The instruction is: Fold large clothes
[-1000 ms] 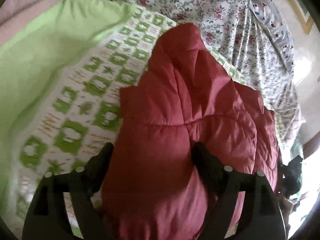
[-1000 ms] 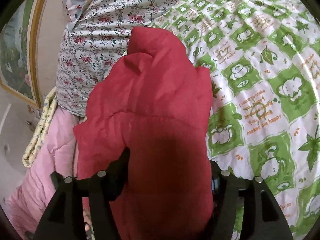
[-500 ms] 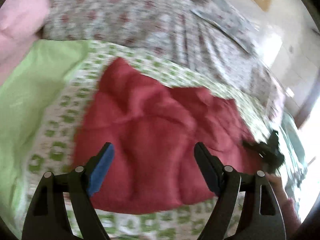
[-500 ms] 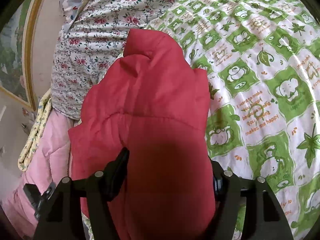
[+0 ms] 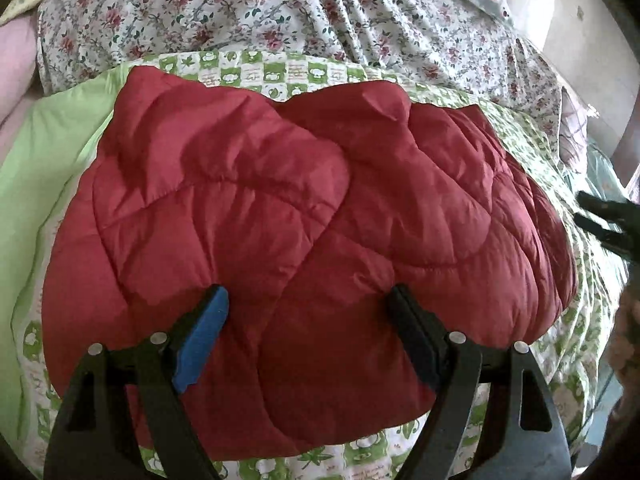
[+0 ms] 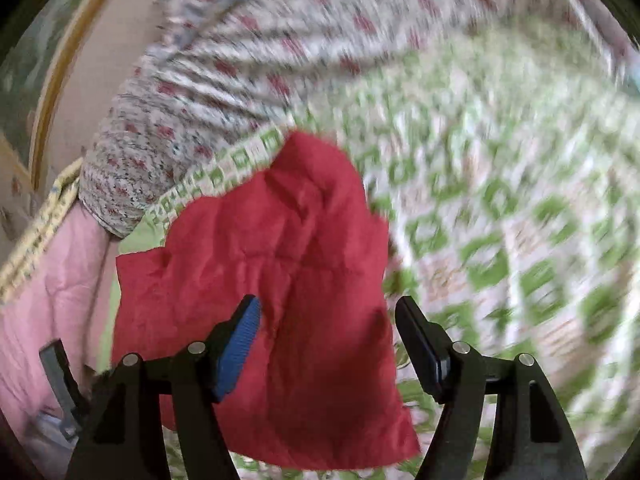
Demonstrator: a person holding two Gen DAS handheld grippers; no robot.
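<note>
The right wrist view is smeared with motion blur, so the print on the green-and-white patterned bedspread (image 6: 500,216) and on the floral sheet with small red roses (image 6: 224,80) behind it is hard to read there; the left wrist view is sharp. In both views the lower edge of the frame cuts off the gripper bodies, and the fingers hide the near hem of the red quilted puffer jacket (image 5: 304,240). That jacket lies folded into a thick, rounded bundle on the bedspread (image 5: 280,72), with a plain light-green cloth (image 5: 52,160) at its left side and the floral sheet (image 5: 280,12) bunched beyond it; a pink quilt (image 6: 52,272) shows at the left in the right wrist view. The left gripper (image 5: 306,300) hangs above the jacket with its jaws spread wide, the blue pad of one finger bare, and nothing between them is gripped. The right gripper (image 6: 328,312) also stands released: its jaws have just been opening, and the jacket (image 6: 280,280) lies below the gap, its pads not pressing on it. At the right edge of the left wrist view a dark forked shape is the right gripper's tip (image 5: 608,220), apart from the jacket's right side.
</note>
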